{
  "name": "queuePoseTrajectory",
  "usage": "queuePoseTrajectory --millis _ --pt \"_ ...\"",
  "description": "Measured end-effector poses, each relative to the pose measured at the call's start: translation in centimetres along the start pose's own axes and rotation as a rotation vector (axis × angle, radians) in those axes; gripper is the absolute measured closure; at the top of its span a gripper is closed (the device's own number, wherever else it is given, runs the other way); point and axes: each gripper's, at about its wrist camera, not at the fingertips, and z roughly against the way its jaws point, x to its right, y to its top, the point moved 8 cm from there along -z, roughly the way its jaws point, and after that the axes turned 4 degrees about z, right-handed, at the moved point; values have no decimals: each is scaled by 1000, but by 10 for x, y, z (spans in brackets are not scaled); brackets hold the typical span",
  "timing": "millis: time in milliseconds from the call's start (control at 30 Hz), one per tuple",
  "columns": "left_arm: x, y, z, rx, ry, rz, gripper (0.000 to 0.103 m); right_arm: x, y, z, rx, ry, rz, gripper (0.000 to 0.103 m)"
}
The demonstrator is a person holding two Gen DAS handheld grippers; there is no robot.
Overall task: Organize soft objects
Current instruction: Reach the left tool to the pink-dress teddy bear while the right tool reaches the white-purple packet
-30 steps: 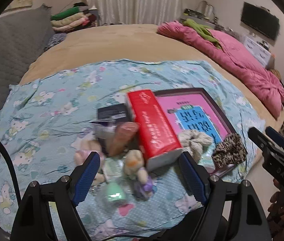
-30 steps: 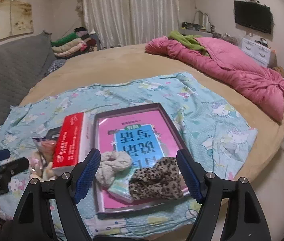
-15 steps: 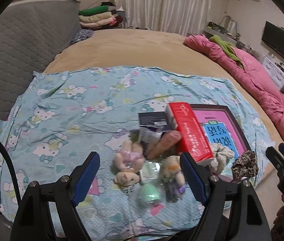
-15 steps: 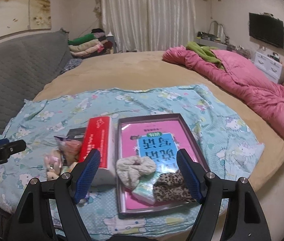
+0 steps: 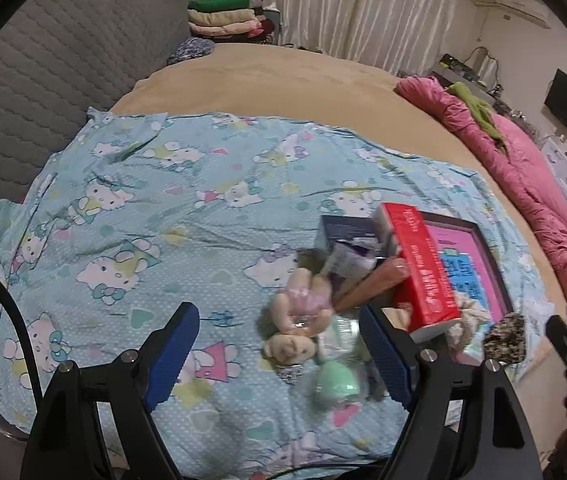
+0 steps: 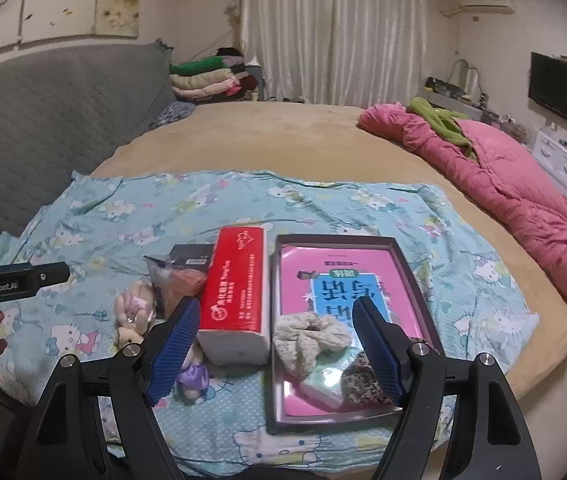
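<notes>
Left gripper and right gripper both wide, empty. Plush bear lies on bedsheet beside tray. Advice: descend centred, pinch body, avoid tissue pack.

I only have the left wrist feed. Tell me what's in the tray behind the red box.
Observer: In the right wrist view, the tray holds a cream scrunchie, a leopard scrunchie and a small mint packet, all on a pink book.
Operator: Report the right gripper.
Observer: The right gripper is open and empty, hovering over the near end of the red box and the tray.
Operator: Say what lies left of the box's near end.
Observer: A purple plush lies there on the sheet.
</notes>
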Motion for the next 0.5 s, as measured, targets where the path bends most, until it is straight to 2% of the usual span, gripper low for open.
queuePoseTrajectory --millis 167,267,500 --pt "-14 -14 -26 -44 -21 42 21 -20 0 -8 -9 42 26 24" --pt "-17 -26 -47 -96 -54 71 21 -30 -1 -16 -25 83 22 24" --pt "-19 -43 -80 -140 -86 89 21 -45 -9 -41 -78 105 32 24"
